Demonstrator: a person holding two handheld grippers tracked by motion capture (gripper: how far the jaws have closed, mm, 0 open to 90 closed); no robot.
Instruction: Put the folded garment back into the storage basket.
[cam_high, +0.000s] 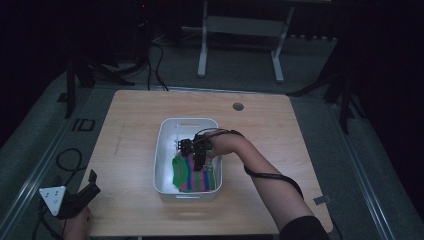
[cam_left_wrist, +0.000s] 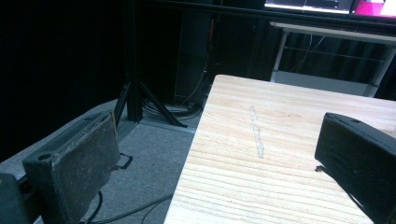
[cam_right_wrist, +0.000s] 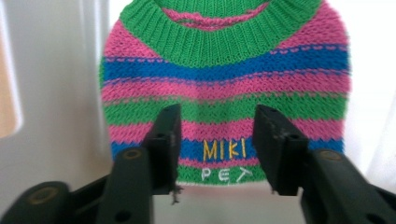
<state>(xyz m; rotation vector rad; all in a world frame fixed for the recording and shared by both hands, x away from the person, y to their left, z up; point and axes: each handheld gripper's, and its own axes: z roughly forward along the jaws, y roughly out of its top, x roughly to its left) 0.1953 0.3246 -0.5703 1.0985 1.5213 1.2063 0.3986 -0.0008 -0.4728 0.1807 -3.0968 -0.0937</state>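
Sweater (cam_right_wrist: 224, 88) striped pink, green and blue, lettered "MIKI PET"

Black right claw (cam_high: 196, 152), trailing black cable, dark sleeve, left claw's (cam_high: 75, 200) grey triangular plate

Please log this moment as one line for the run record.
right gripper: open over striped sweater | sweater: in white bin | left gripper: open, idle

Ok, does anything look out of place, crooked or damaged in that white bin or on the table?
Nothing stands out. The striped sweater lies flat and unrumpled in the white bin, lettering readable, with the right gripper open just above it. The bin sits square on the table. The left gripper is open at the table's edge.
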